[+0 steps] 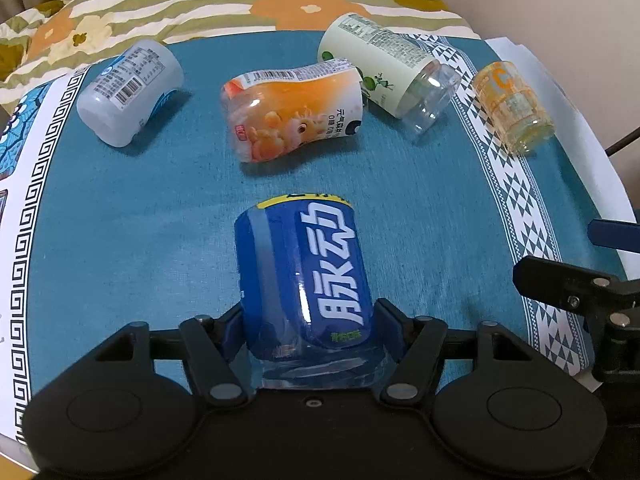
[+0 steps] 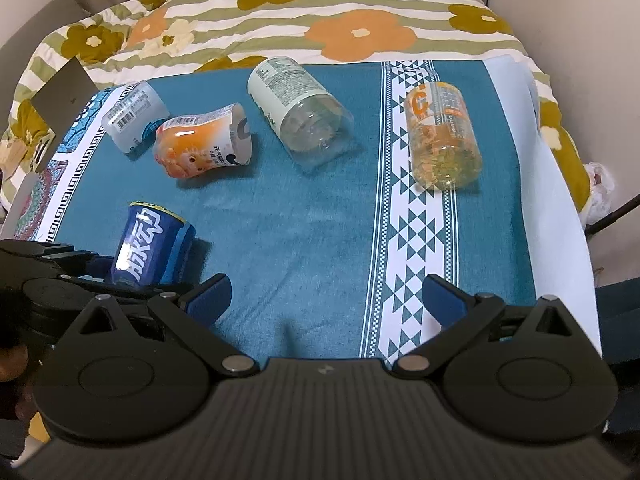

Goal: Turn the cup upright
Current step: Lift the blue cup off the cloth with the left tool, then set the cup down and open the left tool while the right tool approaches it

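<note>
A blue cup (image 1: 304, 280) with white characters lies on its side on the teal cloth, its clear base toward me. My left gripper (image 1: 308, 332) is shut on its base end, one blue finger on each side. The blue cup also shows in the right wrist view (image 2: 150, 250) at lower left, held by the left gripper. My right gripper (image 2: 326, 300) is open and empty above the cloth, to the right of the blue cup.
Several other cups lie on their sides: a white one (image 1: 130, 92), an orange cartoon one (image 1: 292, 114), a pale green one (image 1: 384, 70) and a yellow-orange one (image 2: 442, 134). A floral quilt (image 2: 320, 12) lies behind. The white table edge (image 2: 560, 216) runs along the right.
</note>
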The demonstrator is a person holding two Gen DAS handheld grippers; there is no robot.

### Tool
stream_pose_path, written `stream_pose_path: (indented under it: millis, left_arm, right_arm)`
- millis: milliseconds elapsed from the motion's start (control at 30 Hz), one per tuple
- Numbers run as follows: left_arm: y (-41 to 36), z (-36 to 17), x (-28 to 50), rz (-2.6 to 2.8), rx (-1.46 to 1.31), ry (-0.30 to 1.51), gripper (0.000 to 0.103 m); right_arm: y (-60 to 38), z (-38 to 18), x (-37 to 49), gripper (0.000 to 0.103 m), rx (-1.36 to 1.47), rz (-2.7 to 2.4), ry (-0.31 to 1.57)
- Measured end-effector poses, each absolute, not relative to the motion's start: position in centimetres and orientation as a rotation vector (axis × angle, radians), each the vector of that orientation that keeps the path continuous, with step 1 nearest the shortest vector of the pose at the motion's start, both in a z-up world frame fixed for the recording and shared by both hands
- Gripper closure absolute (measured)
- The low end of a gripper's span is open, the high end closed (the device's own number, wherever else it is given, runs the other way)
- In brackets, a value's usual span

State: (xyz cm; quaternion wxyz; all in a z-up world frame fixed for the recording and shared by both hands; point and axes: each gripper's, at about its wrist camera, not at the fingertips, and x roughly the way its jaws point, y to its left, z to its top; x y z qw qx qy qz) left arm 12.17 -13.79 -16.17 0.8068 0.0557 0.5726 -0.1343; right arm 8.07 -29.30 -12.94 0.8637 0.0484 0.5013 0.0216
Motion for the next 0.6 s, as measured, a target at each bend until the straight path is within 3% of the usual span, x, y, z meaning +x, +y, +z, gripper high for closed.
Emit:
stream_pose_path:
  millis: [200,533,600]
  left_arm:
    - [-13.7,-16.0,11.8,-0.277,0.122,1.212,0.012]
    - [-12.9,-14.2,10.7,-0.277,0.118,1.196,0.009]
    - [-12.2,-13.2,10.3,-0.269,0.094,1.188,0.002]
  right_arm:
    - [-29.1,-12.8,7.9,0.000,0.095,0.051,1.046]
    - [-28.8,-11.9,7.6,0.000,0.092,0.047,1.034]
    - [-28.7,-11.2,7.7,0.000,0.090,0.047,1.034]
